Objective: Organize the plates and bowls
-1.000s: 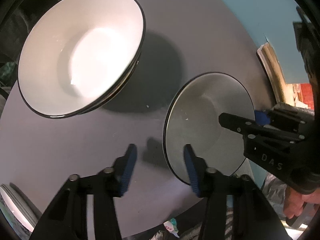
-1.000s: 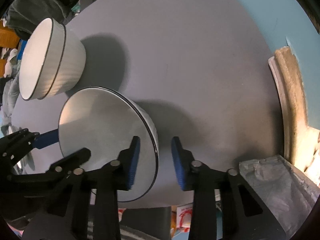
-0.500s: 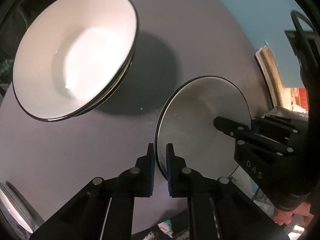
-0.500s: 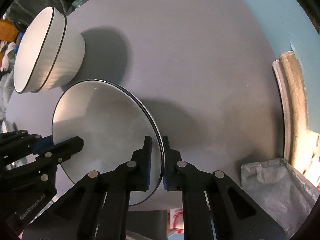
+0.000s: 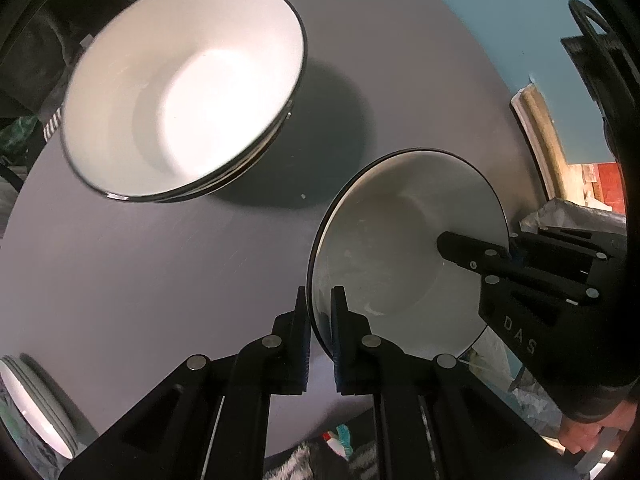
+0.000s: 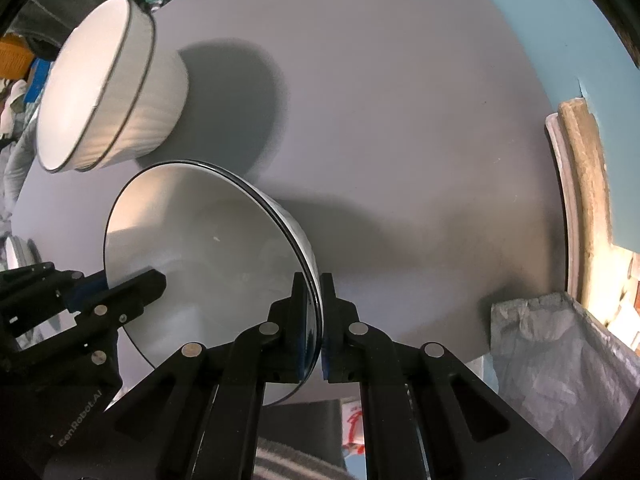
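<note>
A white bowl with a black rim (image 5: 400, 248) (image 6: 200, 248) is held above the round grey table (image 5: 140, 264) (image 6: 400, 120). My left gripper (image 5: 319, 320) is shut on its left rim. My right gripper (image 6: 316, 312) is shut on its opposite rim and also shows in the left wrist view (image 5: 508, 256). My left gripper shows at the lower left of the right wrist view (image 6: 116, 296). A stack of two similar white bowls (image 5: 180, 88) (image 6: 108, 92) stands on the table beyond and to the left.
A stack of white plates (image 5: 32, 404) sits at the table's near left edge. A plastic-lined bin (image 6: 568, 364) stands off the table at the right, by a pale blue wall (image 6: 560, 20).
Both grippers went from open beside the bowl's rim to shut on it. The bowl now sits closer and slightly higher against the table, and the stacked bowls have shifted in view.
</note>
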### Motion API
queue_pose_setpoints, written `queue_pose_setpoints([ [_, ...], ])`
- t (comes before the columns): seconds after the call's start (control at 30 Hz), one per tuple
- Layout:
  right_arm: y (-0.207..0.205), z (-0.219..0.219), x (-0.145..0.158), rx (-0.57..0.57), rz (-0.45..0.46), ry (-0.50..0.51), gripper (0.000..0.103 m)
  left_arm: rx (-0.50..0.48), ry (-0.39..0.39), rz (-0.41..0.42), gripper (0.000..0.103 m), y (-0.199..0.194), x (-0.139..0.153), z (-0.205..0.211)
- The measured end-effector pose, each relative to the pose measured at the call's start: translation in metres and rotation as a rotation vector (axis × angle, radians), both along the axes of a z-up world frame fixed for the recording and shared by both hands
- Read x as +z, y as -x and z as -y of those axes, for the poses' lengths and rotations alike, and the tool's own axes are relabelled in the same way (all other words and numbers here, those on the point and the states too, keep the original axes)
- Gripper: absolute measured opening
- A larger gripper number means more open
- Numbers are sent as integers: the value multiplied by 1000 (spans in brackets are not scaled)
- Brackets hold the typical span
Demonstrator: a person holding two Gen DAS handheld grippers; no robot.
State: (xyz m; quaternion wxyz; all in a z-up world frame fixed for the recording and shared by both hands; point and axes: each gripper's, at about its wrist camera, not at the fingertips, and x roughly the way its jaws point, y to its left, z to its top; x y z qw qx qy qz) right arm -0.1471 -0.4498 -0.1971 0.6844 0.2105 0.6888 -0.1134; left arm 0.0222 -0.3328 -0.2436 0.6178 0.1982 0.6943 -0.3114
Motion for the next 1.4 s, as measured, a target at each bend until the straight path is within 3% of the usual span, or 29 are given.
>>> queue_pose_setpoints([
  [0.4,-18,-6,65,31,40,19,6,29,62,43,9,-1,50,-30],
  [0.67,-25,-6,98,71,87,35,6,71,89,103,9,-24,86,-51],
  [1.03,-61,-25,98,136,113,46,6,146,86,148,9,-63,97,-60],
  [1.4,-99,-24,80,163,63,13,6,194,41,139,9,-93,79,-62],
])
